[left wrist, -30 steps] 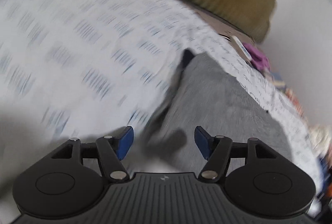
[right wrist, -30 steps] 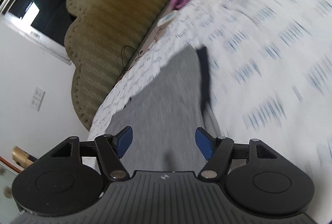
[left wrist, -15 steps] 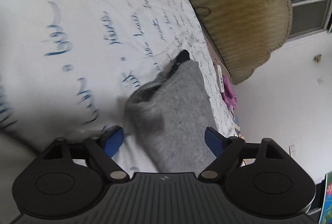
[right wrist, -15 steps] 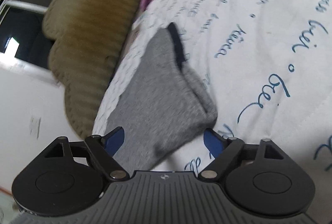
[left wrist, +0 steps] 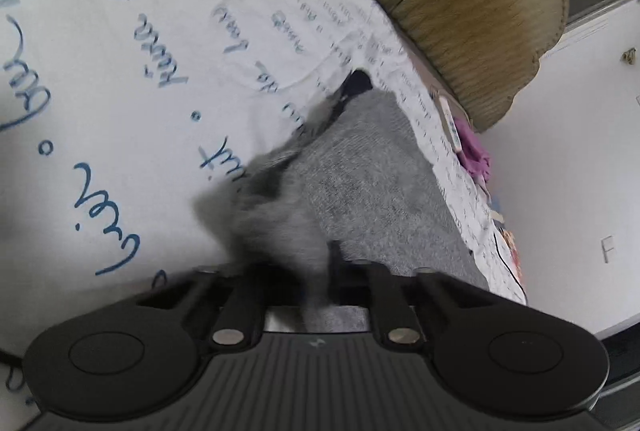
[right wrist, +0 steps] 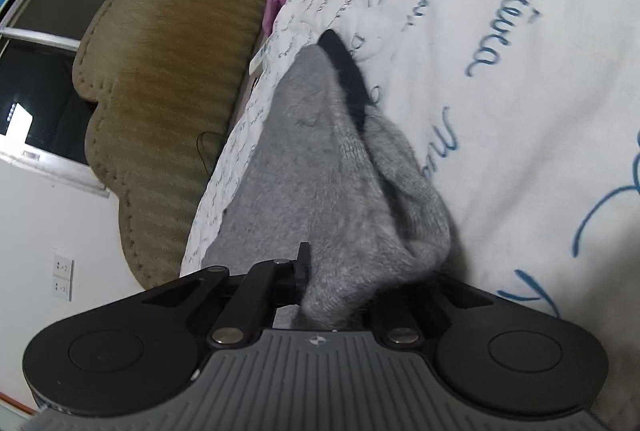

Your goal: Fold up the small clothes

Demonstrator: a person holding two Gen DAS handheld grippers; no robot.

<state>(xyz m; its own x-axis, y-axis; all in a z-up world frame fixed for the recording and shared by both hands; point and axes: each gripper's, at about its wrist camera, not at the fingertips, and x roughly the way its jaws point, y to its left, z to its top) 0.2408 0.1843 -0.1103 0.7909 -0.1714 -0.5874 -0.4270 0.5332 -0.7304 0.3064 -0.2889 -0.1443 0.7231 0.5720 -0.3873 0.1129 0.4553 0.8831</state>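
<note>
1. Your left gripper (left wrist: 316, 271) had just closed, and its jaws pinched a bunched near edge of the small grey knitted garment with a dark navy trim (left wrist: 372, 191).
2. Your right gripper (right wrist: 332, 287) had likewise just clamped shut on the garment's (right wrist: 316, 183) near end.
3. The garment lay on the white quilted bedspread printed with blue handwriting (left wrist: 120, 71), stretching away from both tools towards the olive ribbed scalloped headboard (right wrist: 172, 71).
4. You held both tools angled down at the bed.
</note>
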